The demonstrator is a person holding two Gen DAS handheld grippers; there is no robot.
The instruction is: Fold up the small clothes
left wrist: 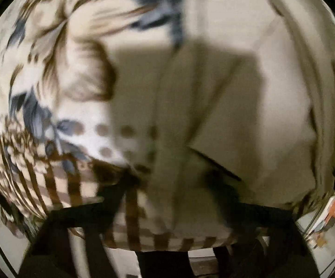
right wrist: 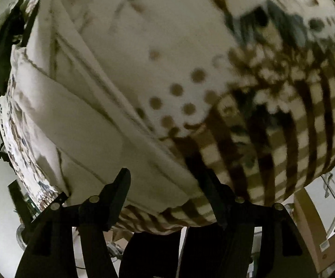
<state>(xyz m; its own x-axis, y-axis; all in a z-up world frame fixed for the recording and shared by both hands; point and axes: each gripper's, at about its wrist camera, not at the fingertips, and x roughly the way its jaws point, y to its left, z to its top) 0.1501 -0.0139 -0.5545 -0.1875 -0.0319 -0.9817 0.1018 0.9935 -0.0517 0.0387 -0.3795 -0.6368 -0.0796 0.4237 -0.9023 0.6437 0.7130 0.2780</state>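
A beige garment (left wrist: 225, 92) lies spread on a patterned cloth (left wrist: 51, 74) with brown stripes, dots and blue leaves. The left wrist view is blurred. My left gripper (left wrist: 172, 180) points down at the garment's near part, its dark fingers (left wrist: 130, 183) apart with a fold of the beige fabric between them; no pinch shows. In the right wrist view the same garment (right wrist: 86, 127) lies in folded layers at the left of the patterned cloth (right wrist: 271, 127). My right gripper (right wrist: 167, 190) stands open over the garment's near edge, nothing pinched.
The patterned cloth drops off at its near edge (right wrist: 190, 215), with a dark shape (right wrist: 151, 254) below it. A cardboard piece (right wrist: 311, 227) stands at the lower right. Something dark (right wrist: 3, 53) lies at the far left. An orange and white object (left wrist: 334, 210) sits at the right.
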